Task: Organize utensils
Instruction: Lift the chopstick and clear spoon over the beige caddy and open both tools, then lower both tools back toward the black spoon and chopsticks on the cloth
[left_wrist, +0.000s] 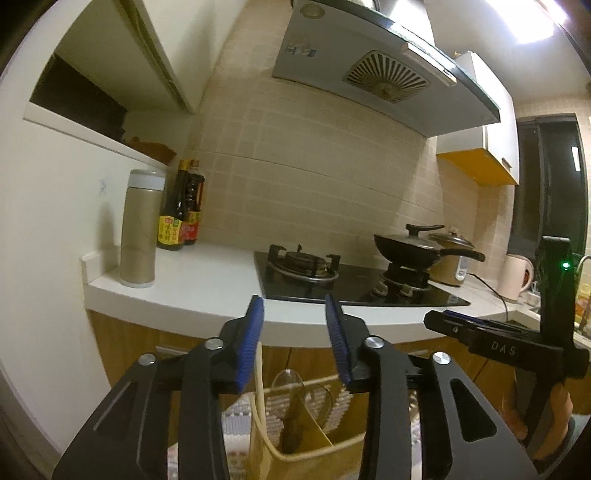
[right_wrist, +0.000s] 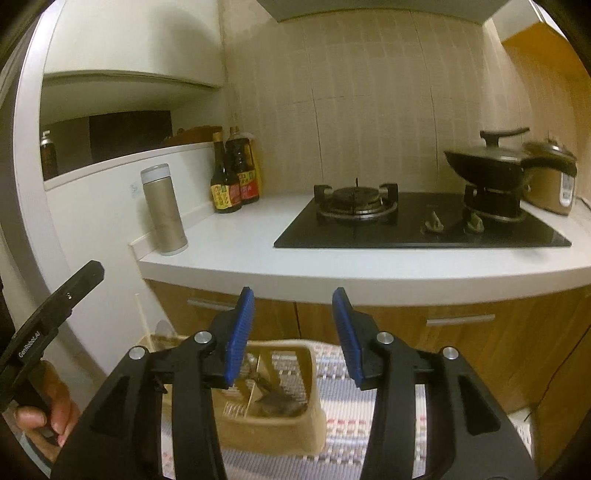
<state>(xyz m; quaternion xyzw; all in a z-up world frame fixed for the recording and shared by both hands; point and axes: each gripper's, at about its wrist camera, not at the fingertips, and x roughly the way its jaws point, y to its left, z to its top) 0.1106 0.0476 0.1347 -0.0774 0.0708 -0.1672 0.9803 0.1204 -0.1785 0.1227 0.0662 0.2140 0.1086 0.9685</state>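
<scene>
Two bottles; kettle left-view only

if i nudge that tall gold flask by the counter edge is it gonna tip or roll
The tall gold metal flask with a white band stands upright, tall over a narrow base, so a high push probably tips it. It is cylindrical, so once down it likely rolls. It stands near the white countertop's corner, so it might drop off.
</scene>
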